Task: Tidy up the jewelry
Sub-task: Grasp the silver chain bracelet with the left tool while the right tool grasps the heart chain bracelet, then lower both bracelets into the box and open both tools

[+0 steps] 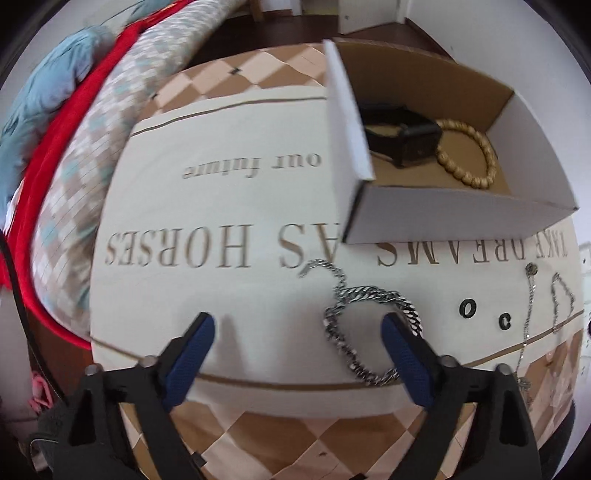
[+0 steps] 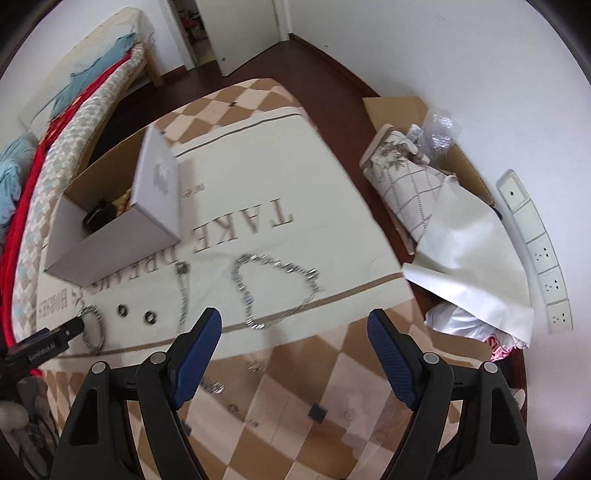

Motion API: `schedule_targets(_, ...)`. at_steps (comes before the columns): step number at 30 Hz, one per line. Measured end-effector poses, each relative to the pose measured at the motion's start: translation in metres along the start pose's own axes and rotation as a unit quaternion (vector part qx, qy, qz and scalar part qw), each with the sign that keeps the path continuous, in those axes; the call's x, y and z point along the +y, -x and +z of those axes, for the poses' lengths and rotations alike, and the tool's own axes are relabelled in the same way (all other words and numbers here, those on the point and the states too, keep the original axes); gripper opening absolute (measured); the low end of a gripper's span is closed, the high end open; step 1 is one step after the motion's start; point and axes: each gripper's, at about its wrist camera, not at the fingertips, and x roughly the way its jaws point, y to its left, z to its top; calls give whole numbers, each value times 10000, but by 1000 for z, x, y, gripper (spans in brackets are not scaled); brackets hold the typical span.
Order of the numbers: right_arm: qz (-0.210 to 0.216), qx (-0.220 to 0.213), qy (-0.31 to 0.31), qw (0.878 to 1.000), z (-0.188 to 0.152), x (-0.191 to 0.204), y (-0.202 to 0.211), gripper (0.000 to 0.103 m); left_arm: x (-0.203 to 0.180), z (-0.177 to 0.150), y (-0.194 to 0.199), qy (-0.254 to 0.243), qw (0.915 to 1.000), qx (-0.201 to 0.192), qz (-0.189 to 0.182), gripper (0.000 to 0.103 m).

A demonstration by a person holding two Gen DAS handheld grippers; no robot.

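White walls (image 2: 461,74), dark wood floor (image 2: 332,74). Open white door (image 2: 243,33) at the far end. Bed (image 1: 74,147) along the left side with checked quilt, red blanket, blue cloth on top. Desk (image 2: 332,369) covered in a brown-and-cream diamond cloth. White power strip (image 2: 535,251) against the right wall, cardboard and folded fabric on the floor beside it. Even daylight.

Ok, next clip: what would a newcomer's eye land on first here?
Probably the open cardboard box on the printed cloth, with a black watch and a wooden bead bracelet inside. Next, the chunky silver chain lying in front of the box, right at the left tongs, which stand open over it. The thin silver chain loop lies beyond the open right tongs.
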Motion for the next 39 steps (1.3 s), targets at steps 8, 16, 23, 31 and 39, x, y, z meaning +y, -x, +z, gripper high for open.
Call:
schedule_targets(8, -177, -26, -129, 9998, 11, -14, -19, 83, -10, 3, 5, -145, 9998, -60, -157, 5)
schedule_targets(16, -363, 29, 389, 9986, 8, 8, -49, 55, 14, -6, 16, 79, 9997, -56, -223, 5)
schedule_targets(23, 119, 77, 316, 9994, 9, 20, -42, 2, 31, -11, 35, 177, 9992, -215, -282, 5)
schedule_targets(31, 1059, -230, 54, 9941, 11, 25, 10, 2, 37, -5, 72, 121, 9973, -536, -489, 5)
schedule_targets(39, 1805, -472, 27, 9824, 30, 34, 61, 2, 39, 8, 113, 83, 9937, -874, -702, 5)
